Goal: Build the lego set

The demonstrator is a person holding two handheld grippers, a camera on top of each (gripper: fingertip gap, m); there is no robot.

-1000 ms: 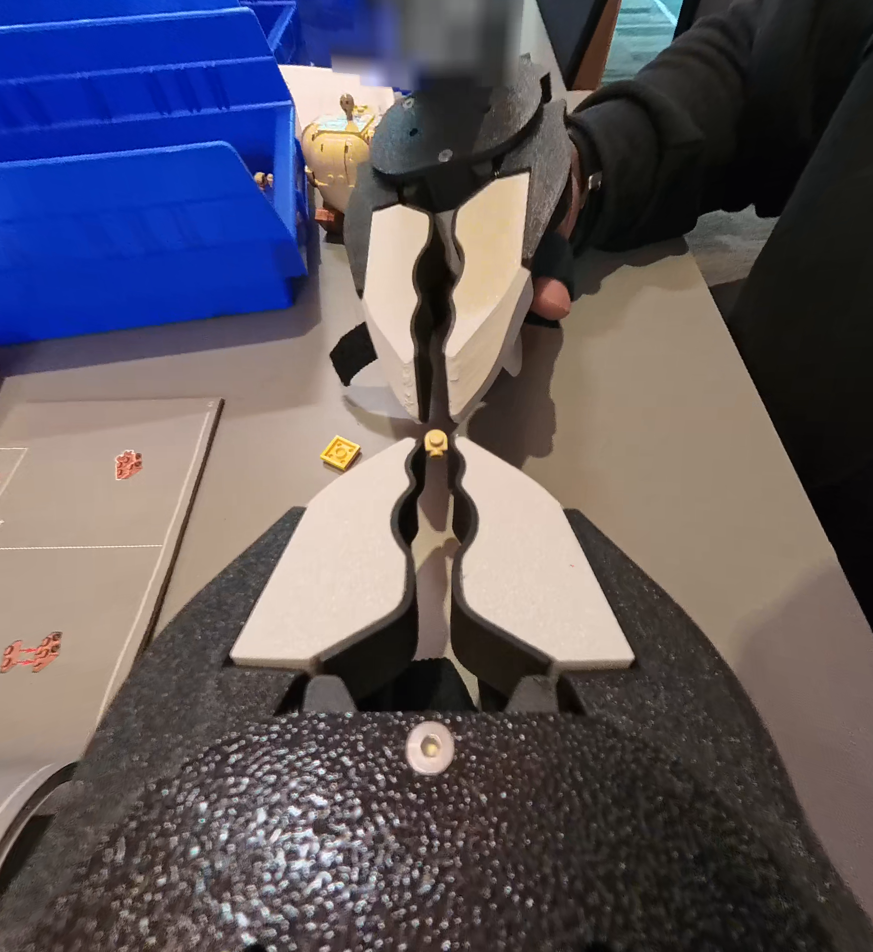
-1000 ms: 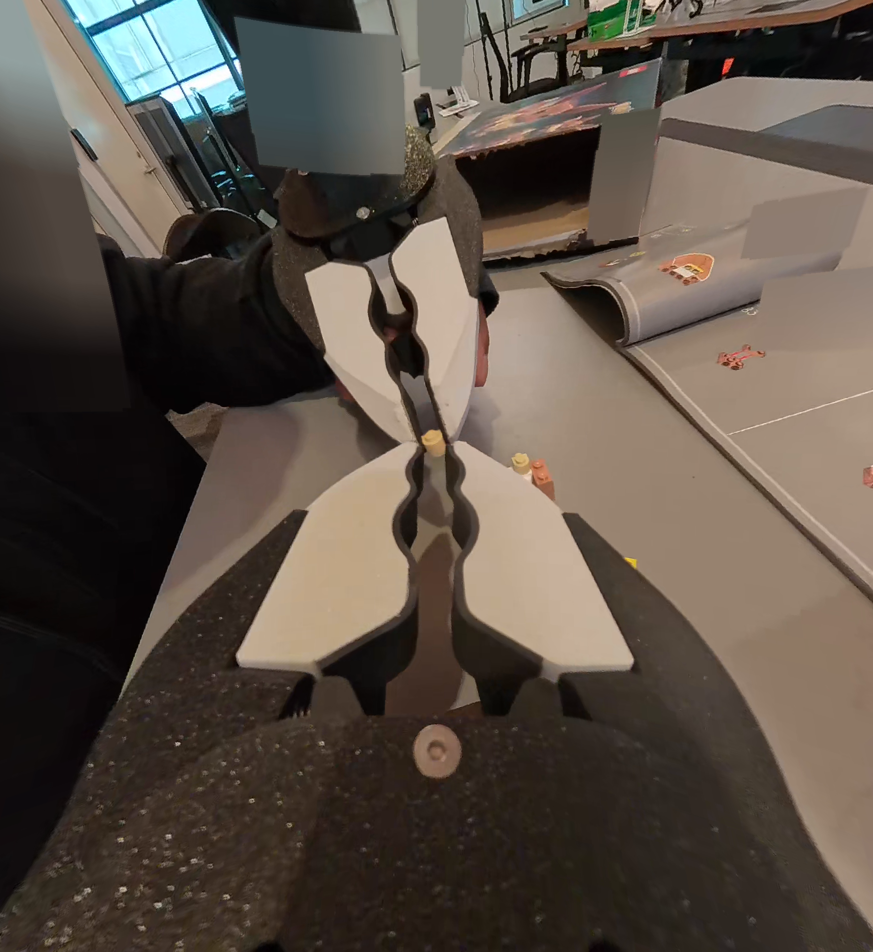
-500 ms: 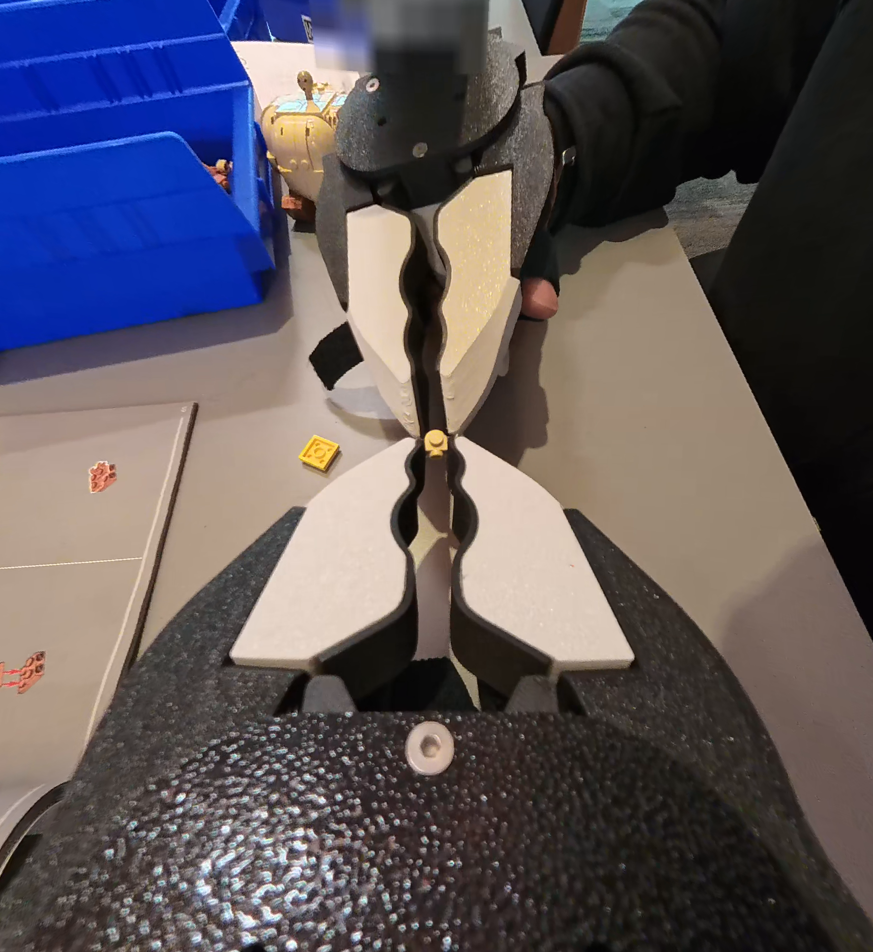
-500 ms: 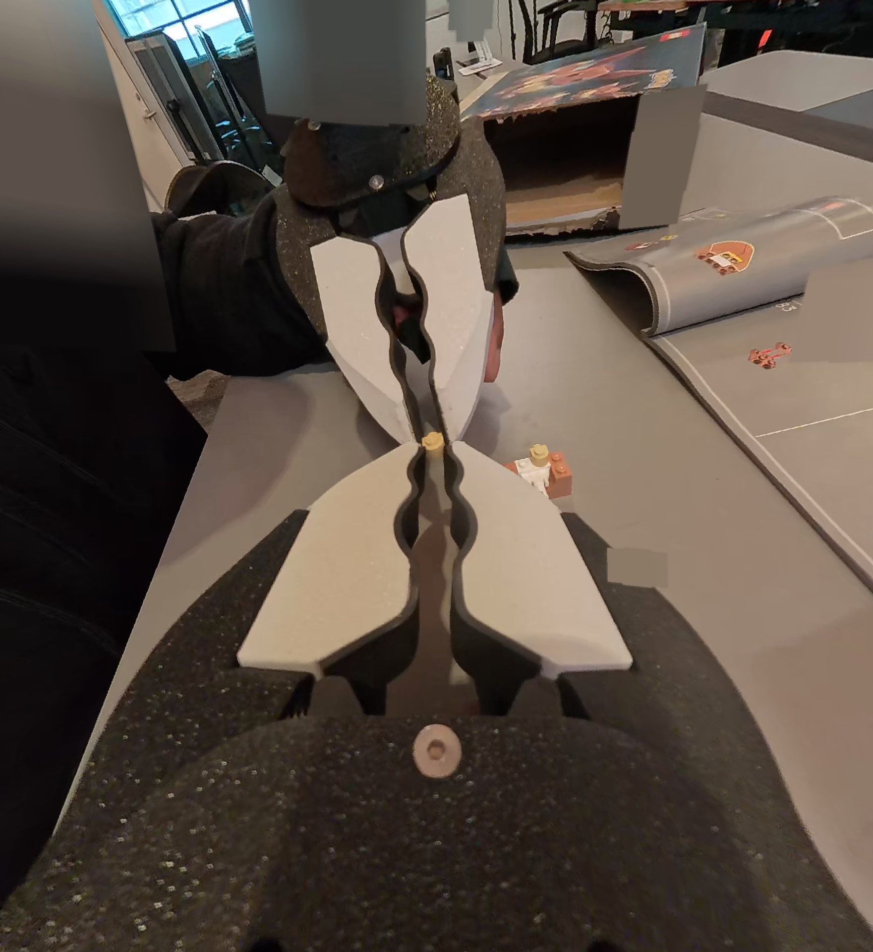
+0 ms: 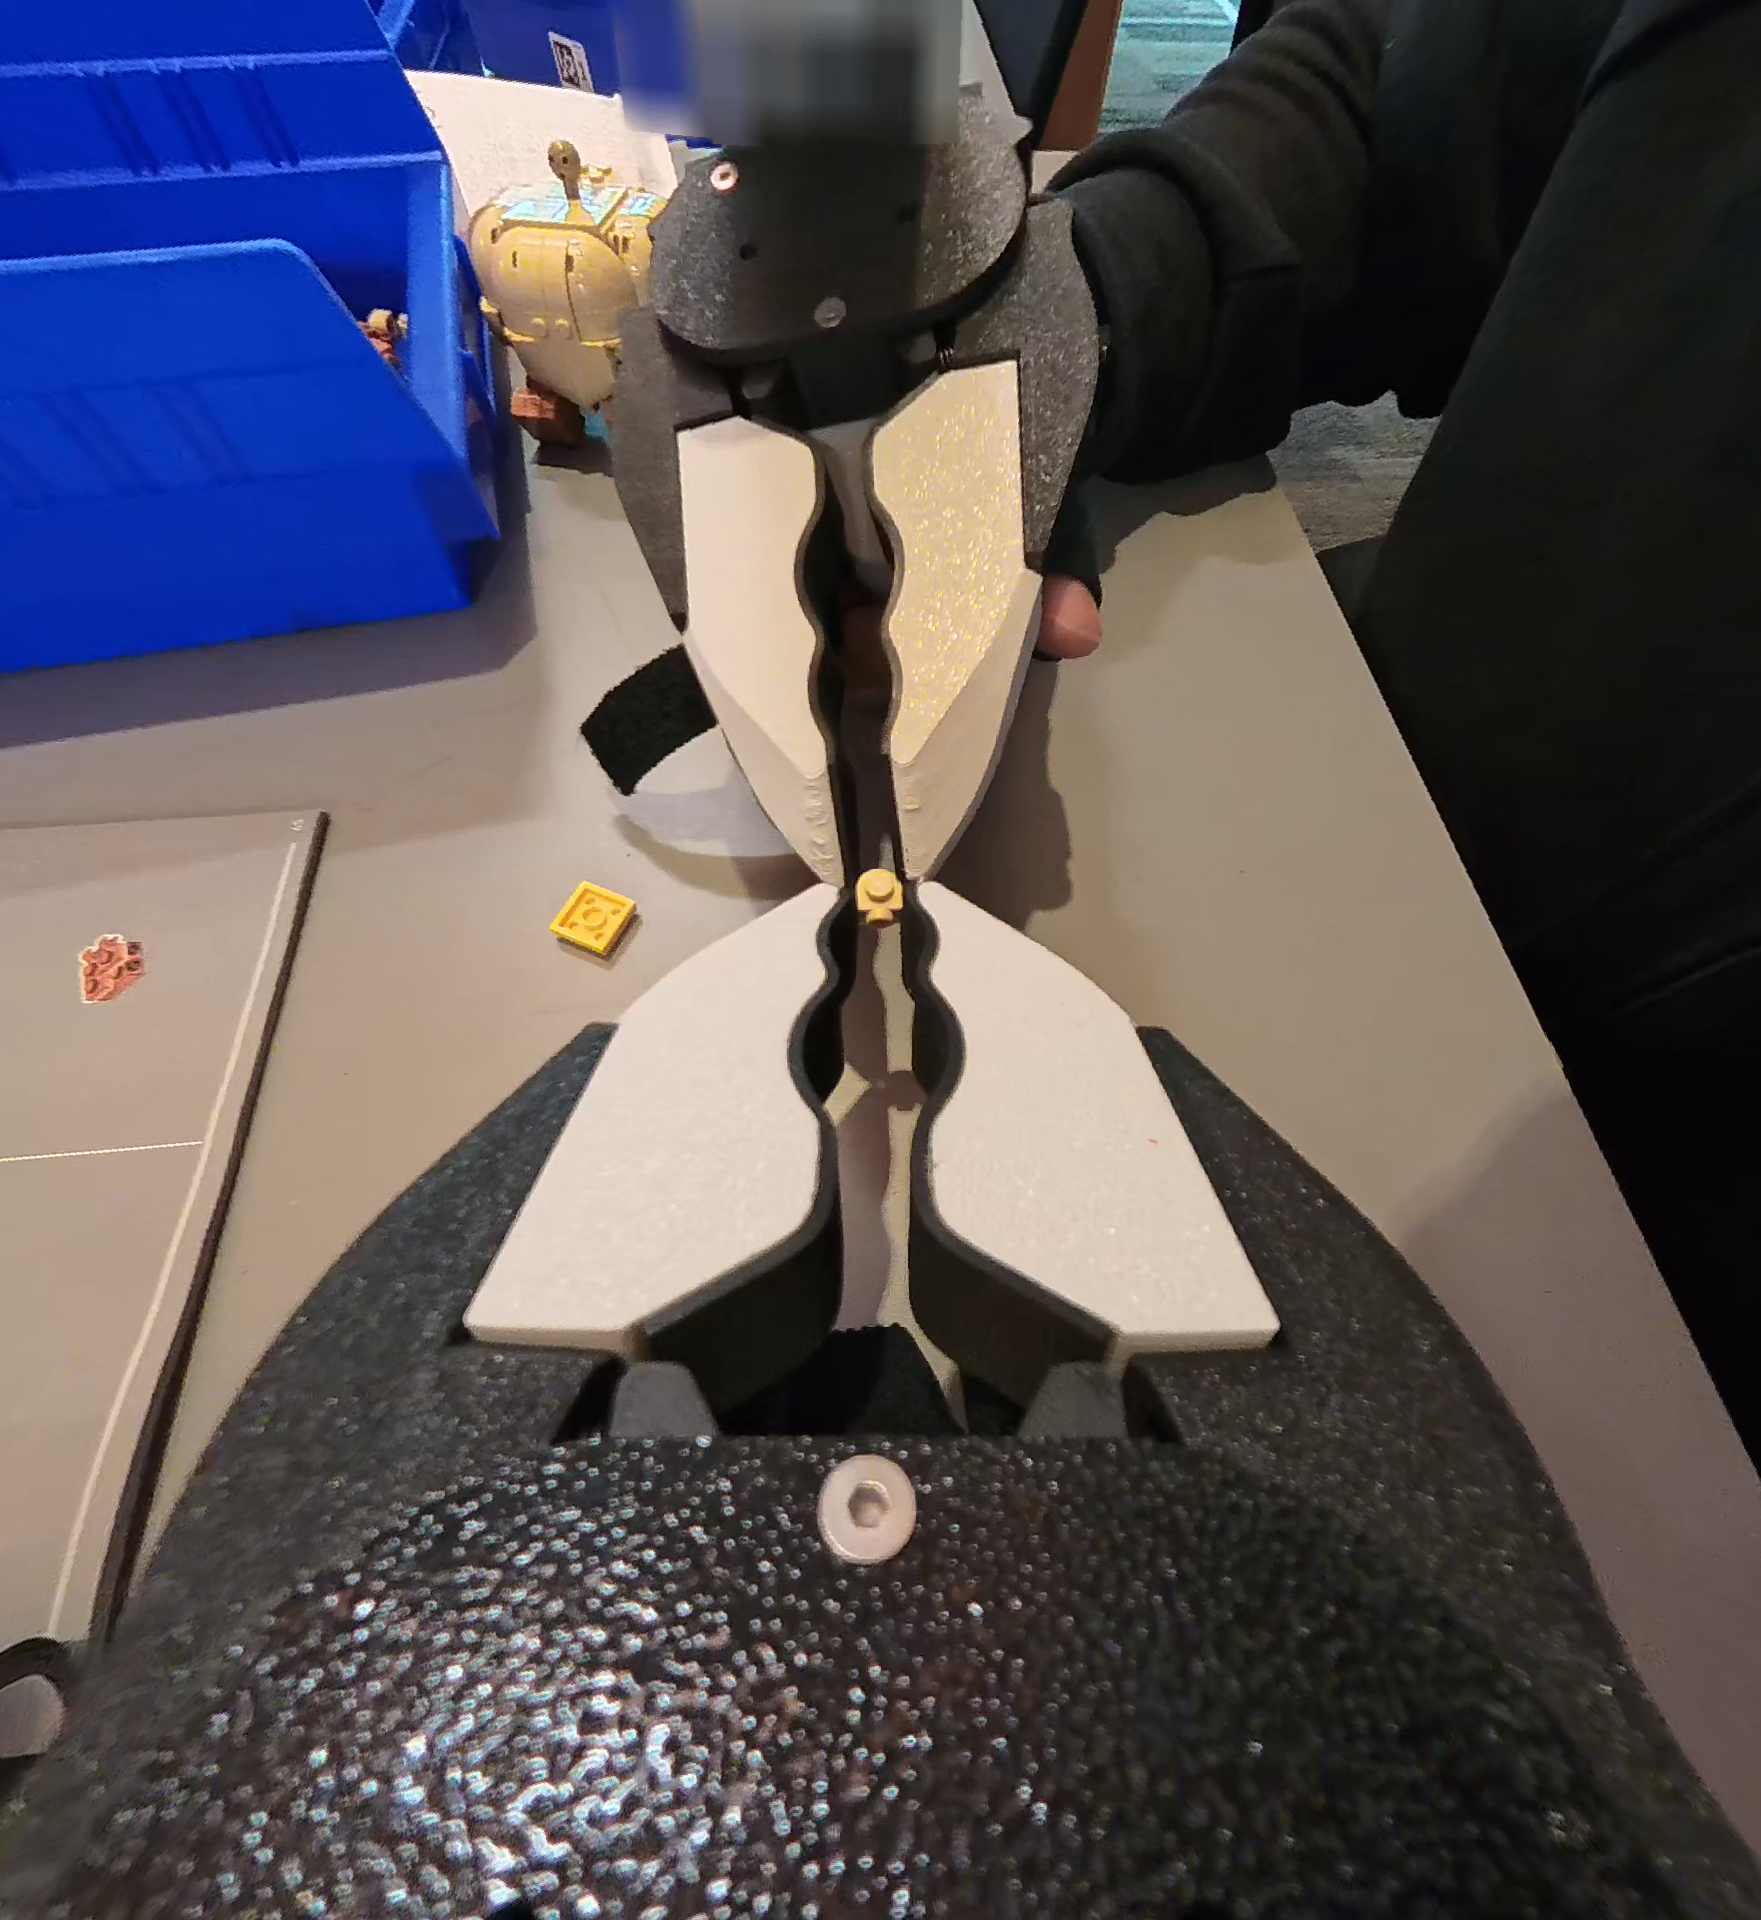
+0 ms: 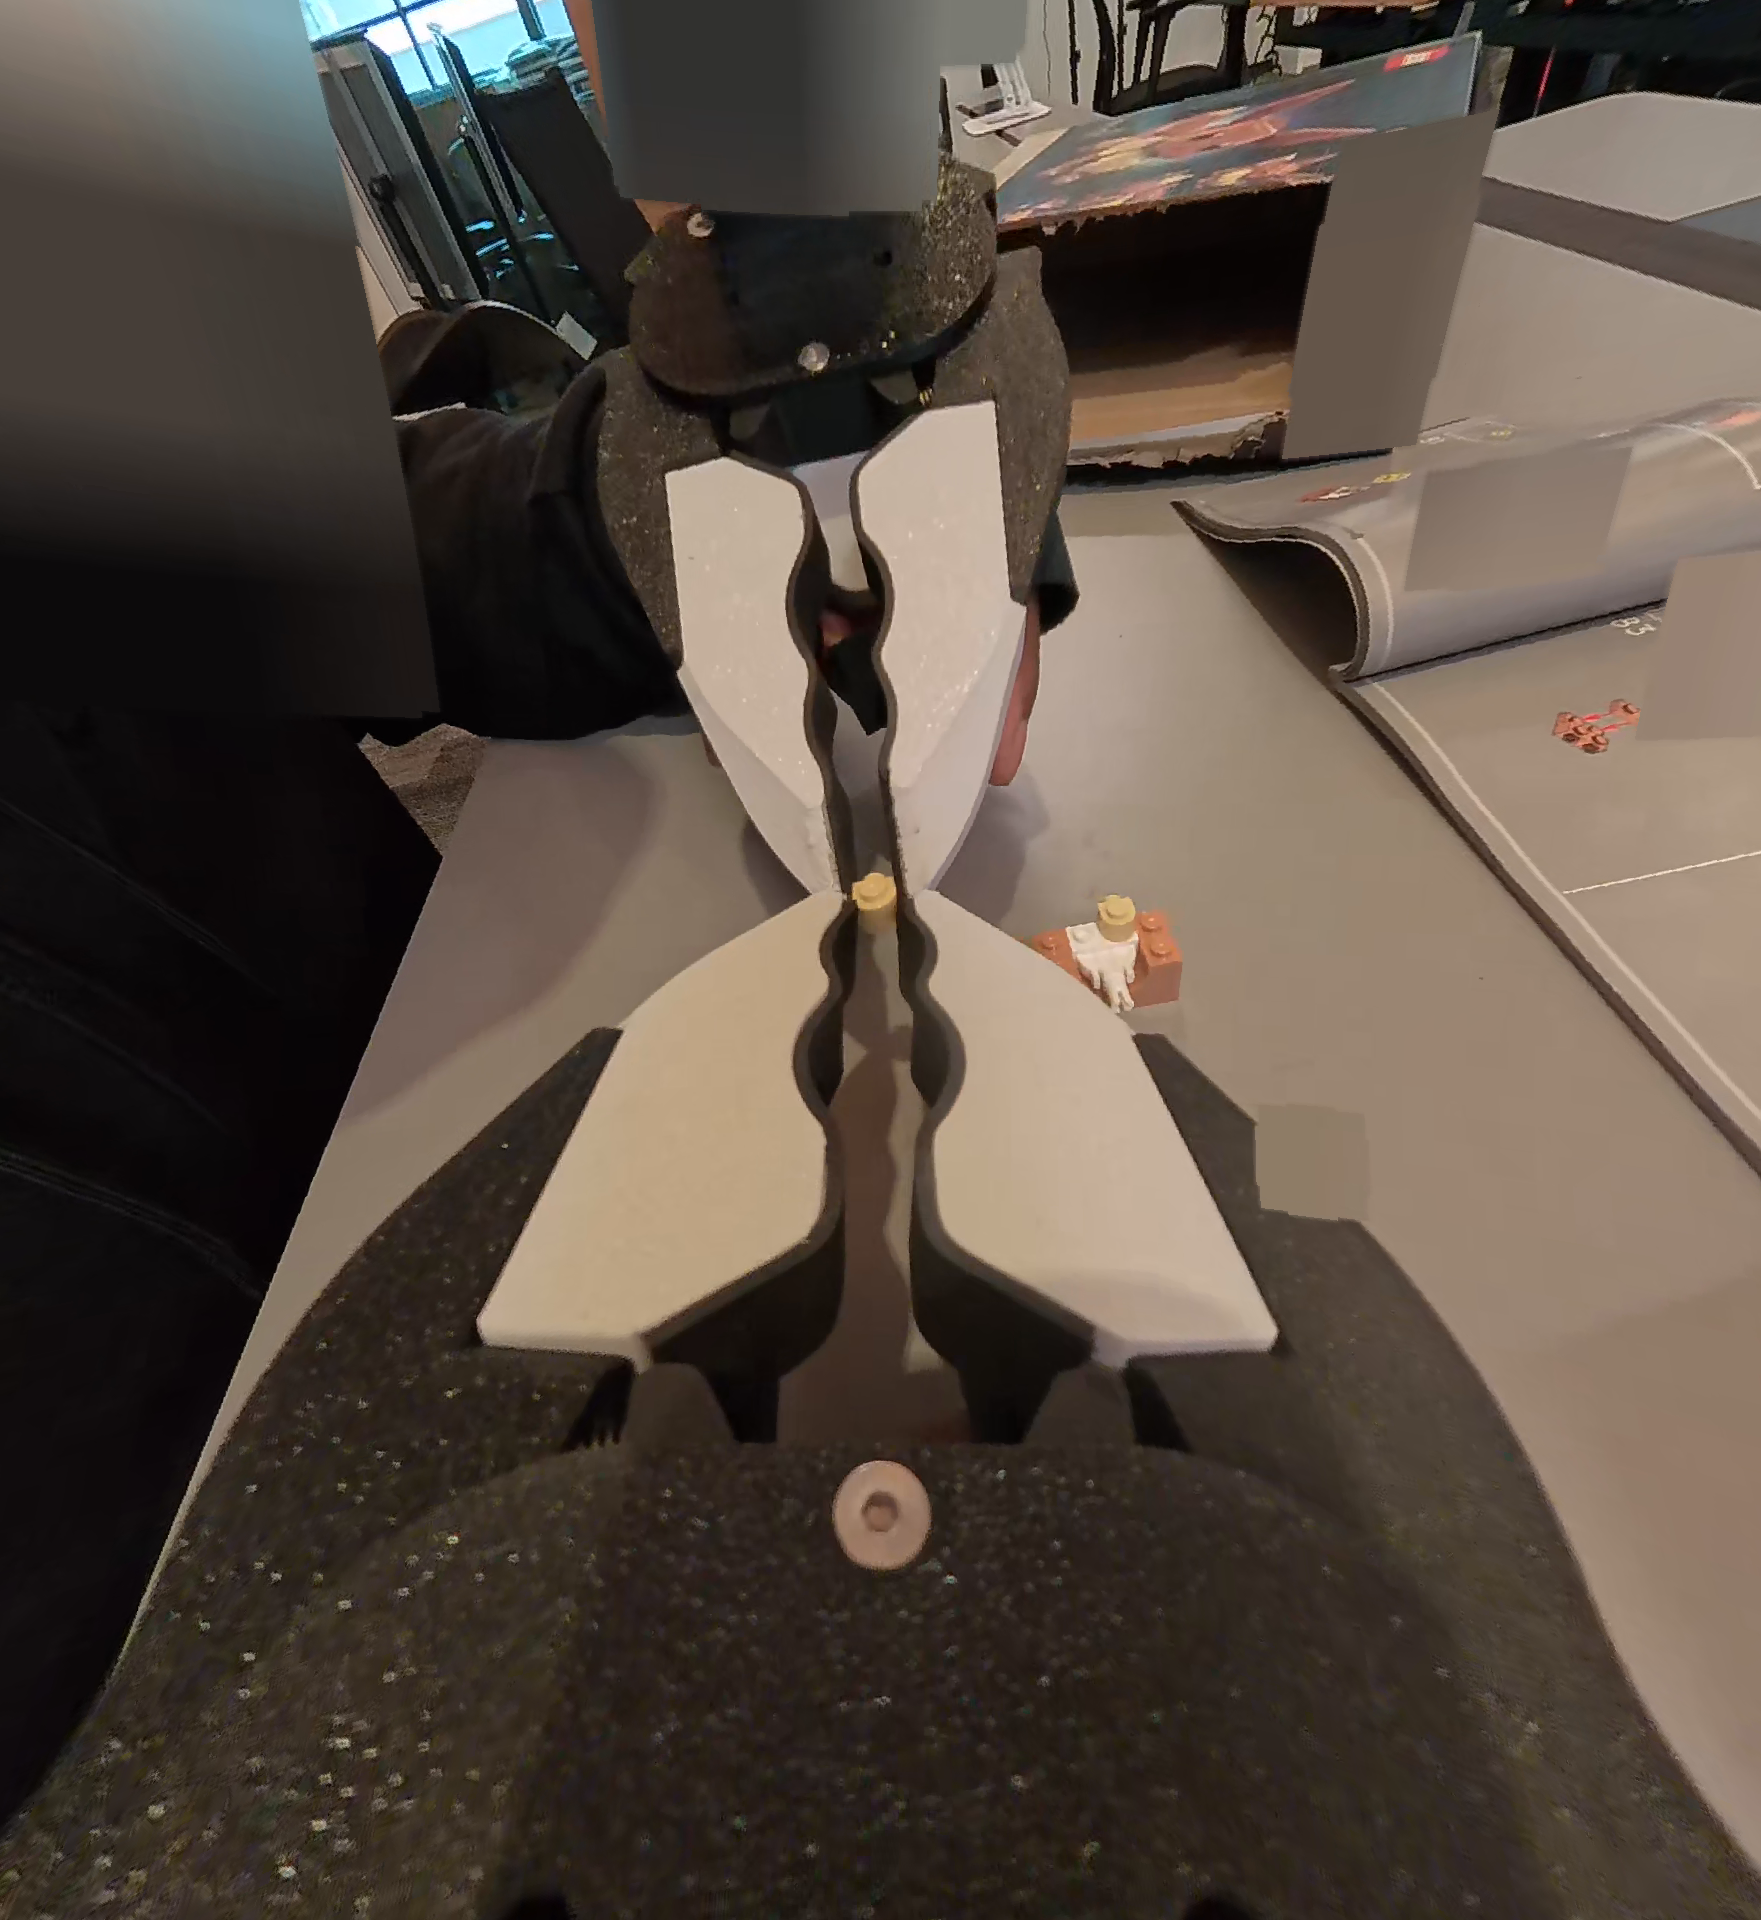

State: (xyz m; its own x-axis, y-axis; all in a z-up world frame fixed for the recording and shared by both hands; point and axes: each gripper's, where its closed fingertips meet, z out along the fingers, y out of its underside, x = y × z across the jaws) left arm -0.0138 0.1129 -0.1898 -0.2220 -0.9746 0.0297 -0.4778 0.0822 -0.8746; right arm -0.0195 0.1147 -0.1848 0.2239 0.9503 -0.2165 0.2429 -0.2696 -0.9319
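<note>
Meeting tip to tip above the grey surface [image 5: 1219, 935], the left tongs [image 5: 877, 902] and right tongs [image 6: 874, 900] both pinch one small tan brick piece [image 5: 877, 896], near a yellow tile [image 5: 593, 918].

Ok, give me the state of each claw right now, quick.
Left claw: closed on a small tan stud piece, pads pressing both sides.
Right claw: closed on that same piece from the opposite side, tip to tip with the left.
</note>
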